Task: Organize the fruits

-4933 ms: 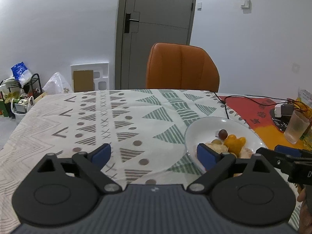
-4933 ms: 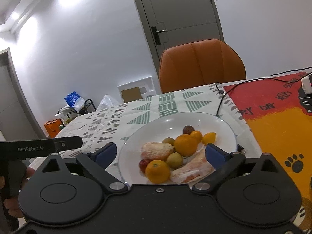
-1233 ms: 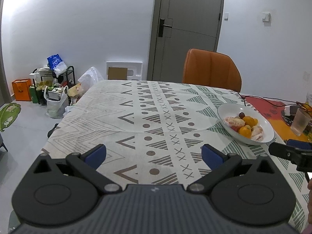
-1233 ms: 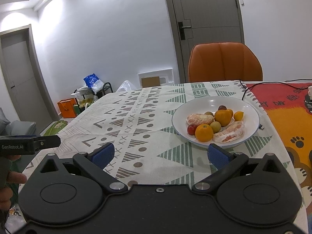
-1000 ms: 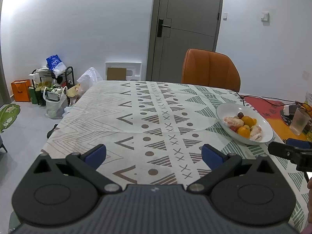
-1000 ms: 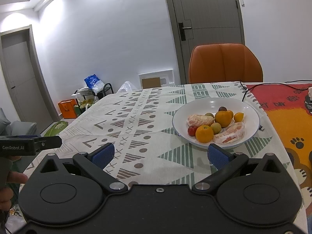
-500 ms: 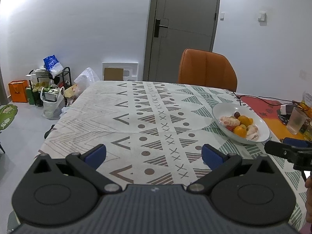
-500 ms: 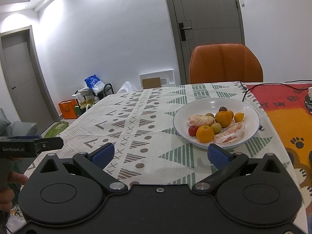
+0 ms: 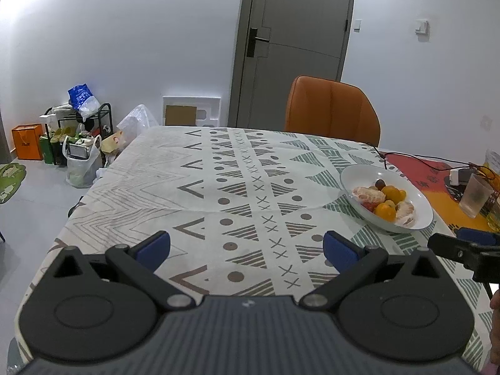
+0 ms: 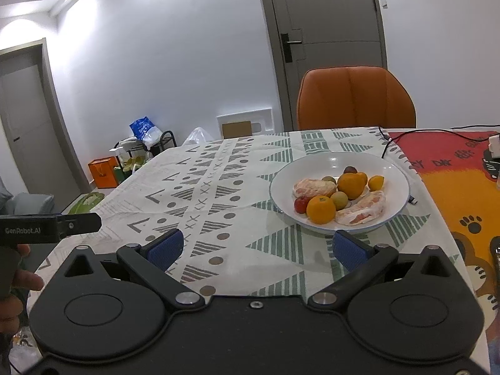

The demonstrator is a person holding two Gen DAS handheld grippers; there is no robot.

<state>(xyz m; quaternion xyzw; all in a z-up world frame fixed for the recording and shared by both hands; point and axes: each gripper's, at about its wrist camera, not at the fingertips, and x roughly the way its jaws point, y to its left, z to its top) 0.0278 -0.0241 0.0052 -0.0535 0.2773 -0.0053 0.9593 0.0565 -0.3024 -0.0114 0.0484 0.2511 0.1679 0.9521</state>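
A white plate (image 10: 390, 168) (image 9: 350, 175) on the patterned tablecloth holds several fruits: oranges (image 10: 320, 209), peeled citrus pieces (image 10: 361, 207), small green and red ones. My right gripper (image 10: 254, 247) hangs open and empty above the cloth, short of the plate's near rim. Over the table's near left part my left gripper (image 9: 247, 247) is open too, nothing between its blue pads, with the plate far off to its right. The fruits appear in the left wrist view as a small heap (image 9: 384, 200).
An orange chair (image 10: 356, 100) stands at the table's far side. A red and orange mat (image 10: 462, 187) with a black cable (image 10: 387, 143) covers the right end. A plastic cup (image 9: 473, 195) stands there. Bags and a rack (image 9: 75, 134) sit on the floor left.
Both grippers have drawn back from the plate since the earliest frames, when they were close over it. In the last second they barely shifted; both stayed open and empty.
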